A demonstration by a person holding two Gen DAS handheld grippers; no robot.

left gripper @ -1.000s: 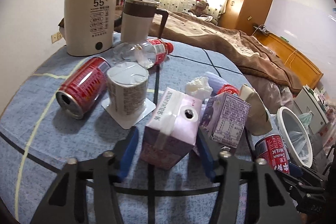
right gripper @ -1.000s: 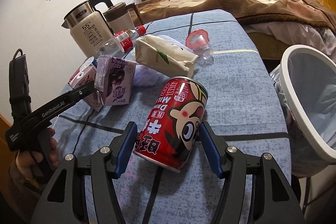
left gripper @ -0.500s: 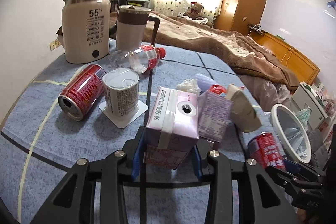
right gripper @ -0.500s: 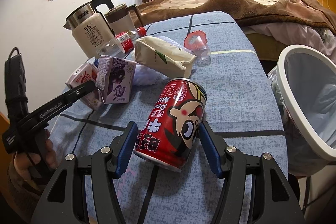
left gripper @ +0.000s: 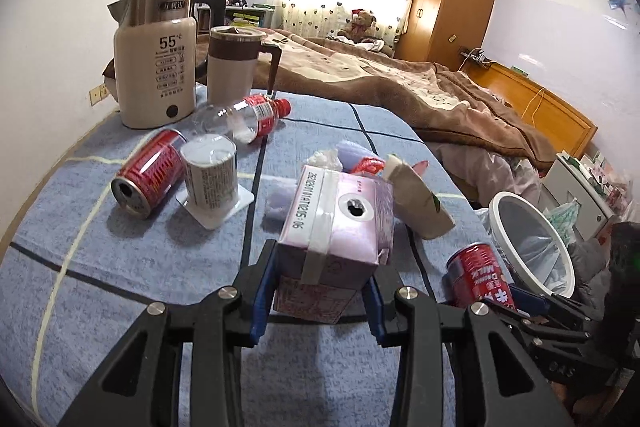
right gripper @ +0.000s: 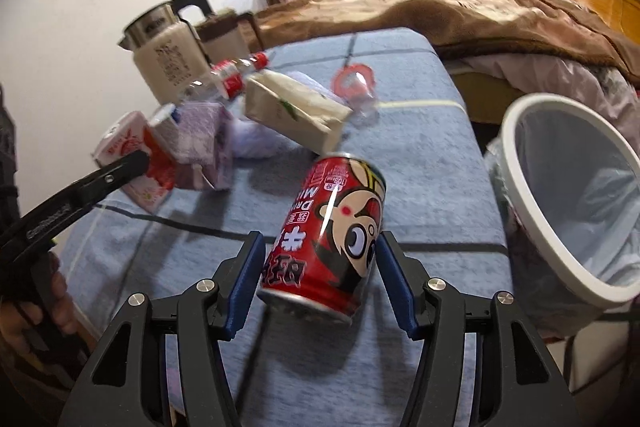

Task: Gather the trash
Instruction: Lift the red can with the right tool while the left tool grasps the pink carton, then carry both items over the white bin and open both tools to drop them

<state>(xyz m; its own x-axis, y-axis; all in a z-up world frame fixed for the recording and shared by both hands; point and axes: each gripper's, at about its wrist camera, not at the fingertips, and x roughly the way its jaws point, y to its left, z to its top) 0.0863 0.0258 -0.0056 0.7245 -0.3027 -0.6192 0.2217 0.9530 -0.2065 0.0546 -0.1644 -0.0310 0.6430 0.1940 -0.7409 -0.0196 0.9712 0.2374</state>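
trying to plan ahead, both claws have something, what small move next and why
Probably swing the right claw toward the white bin and drop its red milk can: the can sits gripped between the blue pads, and the bin's open mouth is just beside it.

left gripper (left gripper: 318, 297) closed onto pink carton (left gripper: 334, 223), now lifted off table

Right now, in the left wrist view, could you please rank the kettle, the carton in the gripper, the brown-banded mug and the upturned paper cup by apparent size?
1. Carton, probably inflated by nearness.
2. Kettle, close to the carton; order unsure.
3. Mug.
4. Paper cup.
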